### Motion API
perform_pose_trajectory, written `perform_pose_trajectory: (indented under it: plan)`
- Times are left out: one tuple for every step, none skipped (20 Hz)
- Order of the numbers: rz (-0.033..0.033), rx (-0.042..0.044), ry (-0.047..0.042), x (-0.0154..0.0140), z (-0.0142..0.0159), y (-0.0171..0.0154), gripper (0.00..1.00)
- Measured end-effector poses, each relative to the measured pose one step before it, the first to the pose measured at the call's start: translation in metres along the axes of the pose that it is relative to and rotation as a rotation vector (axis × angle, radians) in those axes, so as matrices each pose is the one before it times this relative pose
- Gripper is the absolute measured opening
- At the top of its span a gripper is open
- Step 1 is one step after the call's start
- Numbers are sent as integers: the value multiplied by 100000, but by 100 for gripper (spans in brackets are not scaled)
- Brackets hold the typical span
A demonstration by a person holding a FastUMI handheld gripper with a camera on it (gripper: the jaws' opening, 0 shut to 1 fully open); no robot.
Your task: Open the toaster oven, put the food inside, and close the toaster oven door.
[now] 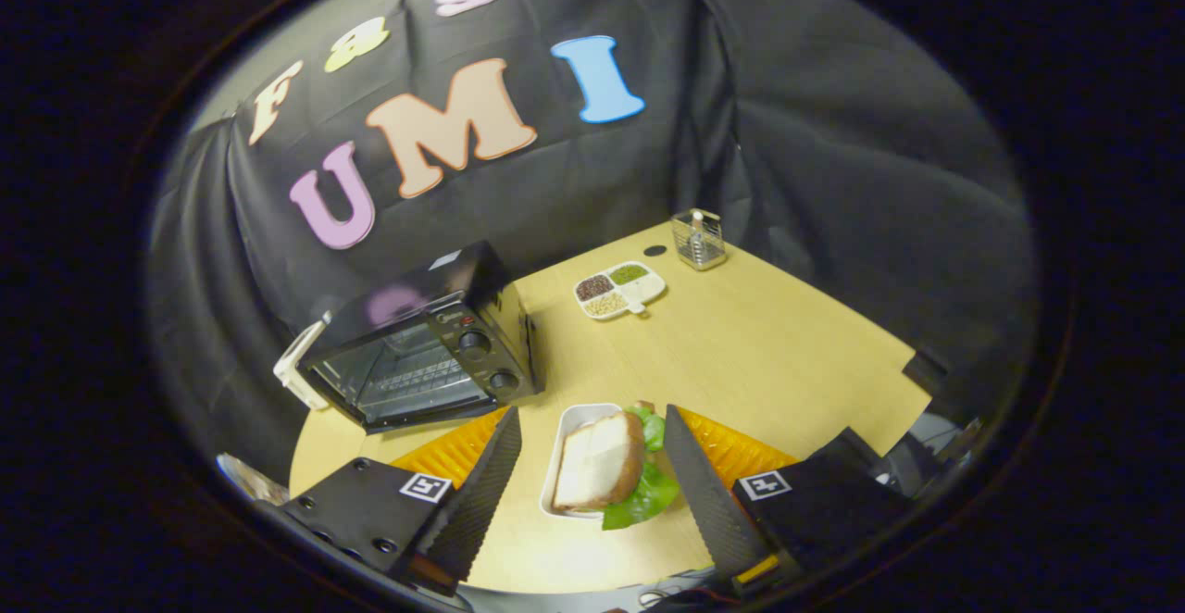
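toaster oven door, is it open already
No, the toaster oven door is shut flush against its front, while the open gripper straddles the sandwich.

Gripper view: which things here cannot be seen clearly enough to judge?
- Toaster oven: its inside is hidden by glare on the closed glass door.
- Sandwich on the white tray, between the open gripper fingers: filling hidden under bread and lettuce.
- Divided dish: contents too small to name.
- Wire holder: contents too small.
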State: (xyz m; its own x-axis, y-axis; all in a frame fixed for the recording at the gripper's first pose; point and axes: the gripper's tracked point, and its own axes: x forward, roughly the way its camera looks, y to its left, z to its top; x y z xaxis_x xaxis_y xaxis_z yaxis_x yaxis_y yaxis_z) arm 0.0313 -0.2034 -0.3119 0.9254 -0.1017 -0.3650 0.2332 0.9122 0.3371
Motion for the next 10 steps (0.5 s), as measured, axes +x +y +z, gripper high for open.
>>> perform_pose_trajectory:
  plan:
    - [696, 4542, 544, 393, -543, -654, 96]
    - [1253, 4132, 659, 546, -583, -517, 96]
    - [867, 3354, 1047, 608, -569, -456, 96]
    - [360, 2786, 1260, 586, -608, -540, 96]
    - [354, 2593, 1839, 512, -718, -517, 95]
    - [618, 2647, 1757, 612, -737, -326, 95]
    - [1417, 2563, 878, 575, -541, -153, 94]
    - [347, 2070, 1500, 566, -628, -283, 94]
    - [-8, 1383, 1110, 493, -725, -292, 93]
    - [-208, 897, 1197, 379, -431, -238, 93]
